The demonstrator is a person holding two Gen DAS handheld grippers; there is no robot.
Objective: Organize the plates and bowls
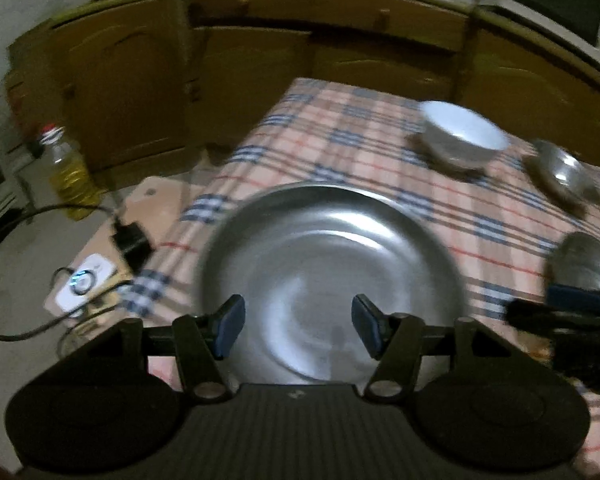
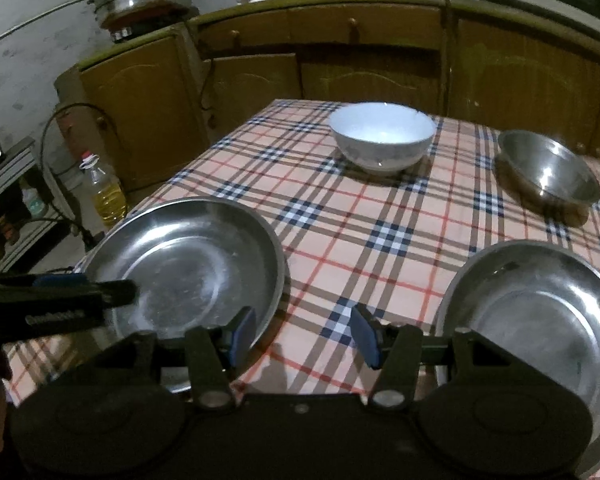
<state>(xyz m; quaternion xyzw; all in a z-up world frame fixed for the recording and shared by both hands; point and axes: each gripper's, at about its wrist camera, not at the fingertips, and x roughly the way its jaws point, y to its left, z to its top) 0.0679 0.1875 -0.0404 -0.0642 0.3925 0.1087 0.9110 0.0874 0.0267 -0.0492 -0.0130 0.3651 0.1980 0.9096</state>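
A steel plate (image 1: 332, 280) lies on the checked tablecloth near the table's left edge; it also shows in the right wrist view (image 2: 188, 264). My left gripper (image 1: 298, 324) is open and empty, its fingers over the plate's near rim. A second steel plate (image 2: 536, 312) lies at the near right. My right gripper (image 2: 304, 334) is open and empty above the cloth between the two plates. A white bowl (image 2: 382, 140) and a steel bowl (image 2: 548, 172) stand farther back; both also show in the left wrist view, white bowl (image 1: 460, 136) and steel bowl (image 1: 560, 172).
The table (image 2: 380, 240) has its left edge close to the left plate. On the floor to the left stand an oil bottle (image 2: 106, 192), cables and a white device (image 1: 82, 284). Brown cabinets (image 2: 340, 72) run behind the table.
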